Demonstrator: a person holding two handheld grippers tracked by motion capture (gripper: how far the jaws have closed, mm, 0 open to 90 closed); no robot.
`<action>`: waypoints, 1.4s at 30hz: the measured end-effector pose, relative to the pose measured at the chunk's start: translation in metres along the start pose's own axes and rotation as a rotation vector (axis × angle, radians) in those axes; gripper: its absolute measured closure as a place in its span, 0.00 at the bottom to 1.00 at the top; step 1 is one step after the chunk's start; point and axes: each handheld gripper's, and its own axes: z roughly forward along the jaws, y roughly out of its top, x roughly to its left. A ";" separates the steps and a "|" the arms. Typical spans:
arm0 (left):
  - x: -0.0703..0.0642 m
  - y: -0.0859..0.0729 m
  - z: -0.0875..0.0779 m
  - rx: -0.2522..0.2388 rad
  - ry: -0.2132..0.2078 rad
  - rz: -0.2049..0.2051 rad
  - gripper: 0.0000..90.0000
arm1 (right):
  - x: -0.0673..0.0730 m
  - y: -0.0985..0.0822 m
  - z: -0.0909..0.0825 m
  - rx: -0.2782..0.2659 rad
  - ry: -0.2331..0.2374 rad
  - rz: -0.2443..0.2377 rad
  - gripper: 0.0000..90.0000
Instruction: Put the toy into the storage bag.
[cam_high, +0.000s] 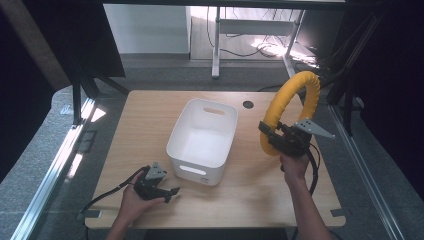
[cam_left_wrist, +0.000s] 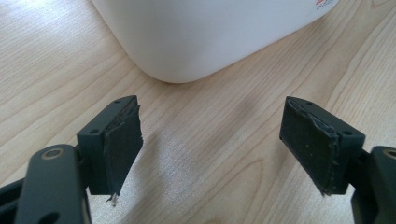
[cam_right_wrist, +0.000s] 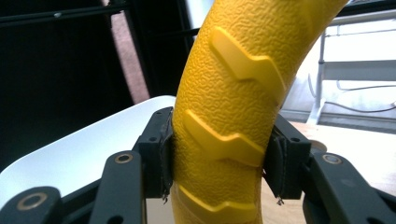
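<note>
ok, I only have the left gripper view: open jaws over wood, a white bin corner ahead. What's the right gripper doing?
Observer: The right gripper is shut on a yellow ring, held up off the table.
Operator: Where relative to the bin?
Observer: To the right of the bin in the high view, not above it.
Operator: Anything in the bin?
Observer: It looks empty; the white floor shows bare.
Operator: How solid is the grip?
Observer: In the right gripper view both pads press against the ring's textured sides, with the ring running up between them.
</note>
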 end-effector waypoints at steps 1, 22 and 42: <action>0.000 0.000 0.000 0.000 0.000 -0.001 0.23 | 0.004 -0.002 0.004 -0.005 -0.021 -0.006 0.56; 0.000 0.000 0.002 0.005 -0.005 -0.001 0.23 | 0.041 -0.004 0.010 -0.094 -0.070 -0.066 0.56; 0.001 0.000 0.000 0.010 -0.001 0.004 0.23 | 0.092 0.033 0.004 -0.195 -0.045 -0.210 0.56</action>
